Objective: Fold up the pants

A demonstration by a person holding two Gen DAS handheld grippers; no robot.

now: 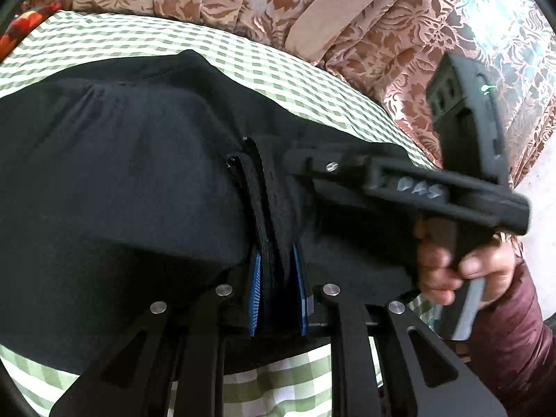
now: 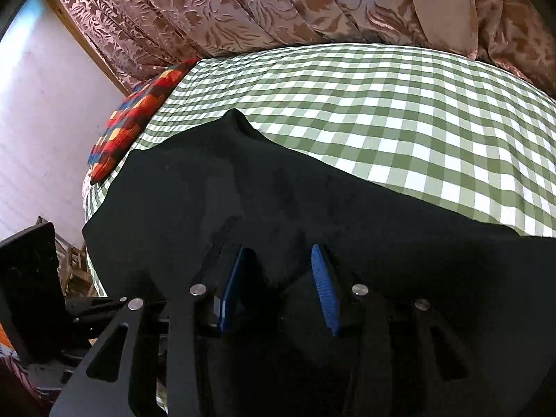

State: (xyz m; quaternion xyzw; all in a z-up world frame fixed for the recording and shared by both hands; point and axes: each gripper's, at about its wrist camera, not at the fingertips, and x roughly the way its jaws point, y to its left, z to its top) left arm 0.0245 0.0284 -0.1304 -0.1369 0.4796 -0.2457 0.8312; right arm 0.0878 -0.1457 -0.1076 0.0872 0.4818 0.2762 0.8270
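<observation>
Black pants (image 1: 114, 173) on the checked bed (image 2: 399, 114): soft, limp, light, likely best taken at doubled edges; left gripper (image 1: 274, 278) pinching a thick fold, right gripper (image 2: 278, 288) jaws part-spread around bunched cloth.

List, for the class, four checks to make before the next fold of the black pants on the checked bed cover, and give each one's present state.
1. Left gripper clamped on the pants: ok, black cloth is pinched between its blue pads.
2. Right gripper gripping the pants: cannot tell; cloth lies between its spread pads.
3. Pants lying on the checked cover, not off the edge: ok.
4. Cover beyond the pants bare for the fold: ok; the patterned pillow sits at the edge.
</observation>
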